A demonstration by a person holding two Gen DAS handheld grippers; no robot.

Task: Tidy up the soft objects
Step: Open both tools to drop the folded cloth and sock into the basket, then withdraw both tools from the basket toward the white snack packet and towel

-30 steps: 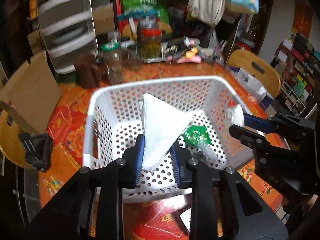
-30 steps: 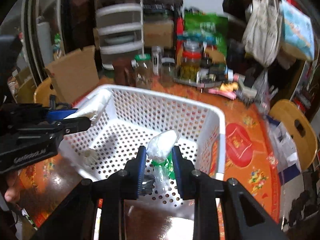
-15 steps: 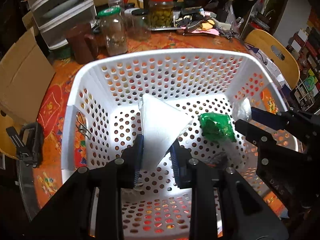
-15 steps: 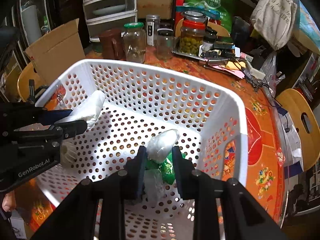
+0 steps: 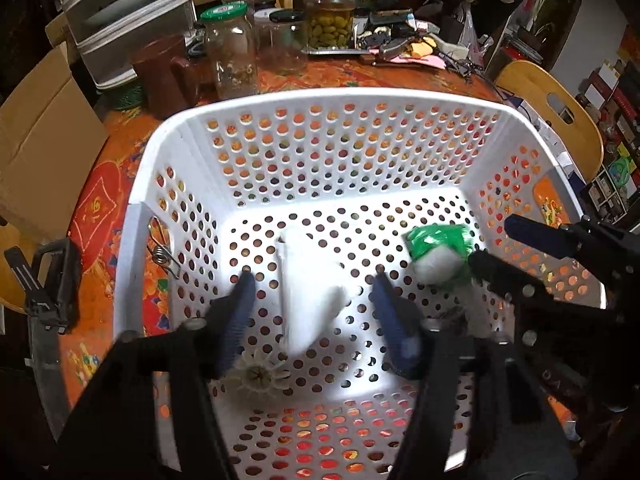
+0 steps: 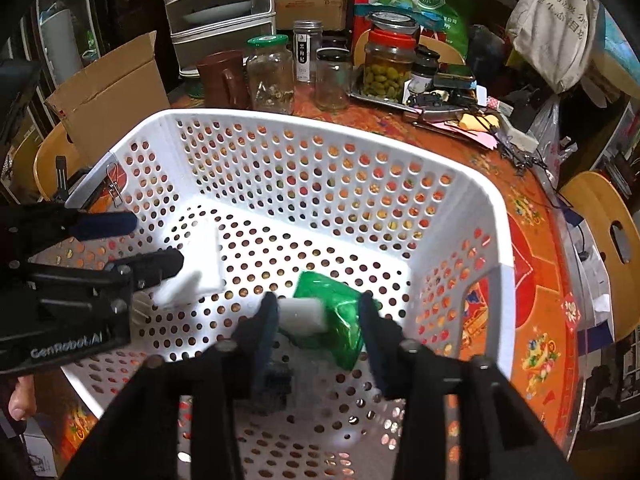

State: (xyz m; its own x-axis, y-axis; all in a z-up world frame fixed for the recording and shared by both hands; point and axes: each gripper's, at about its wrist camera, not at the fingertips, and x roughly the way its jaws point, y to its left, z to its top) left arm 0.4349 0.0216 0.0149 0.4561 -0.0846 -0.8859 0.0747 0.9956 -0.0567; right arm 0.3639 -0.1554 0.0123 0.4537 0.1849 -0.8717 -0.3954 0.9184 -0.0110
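A white perforated basket [image 5: 140,216] [image 6: 496,216] stands on an orange patterned table. My left gripper [image 5: 312,280] is inside it with its jaws opening. A folded white cloth [image 5: 308,300] [image 6: 204,268] lies between the parted pads and neither pad touches it. My right gripper [image 6: 318,304] [image 5: 496,240] is also in the basket, its jaws opening. A green plastic packet with a white roll [image 6: 324,316] [image 5: 438,252] lies loose between its pads on the basket floor.
A small cream ribbed disc [image 5: 260,374] lies on the basket floor. A metal clip [image 5: 162,254] hangs on the left wall. Glass jars [image 5: 232,52] and a brown mug [image 5: 164,76] stand behind the basket. A cardboard box [image 5: 36,148] is on the left, a wooden chair [image 5: 560,108] on the right.
Both grippers sank into the basket, then their jaws parted. The white cloth and the green packet dropped out of the pads onto the basket floor.
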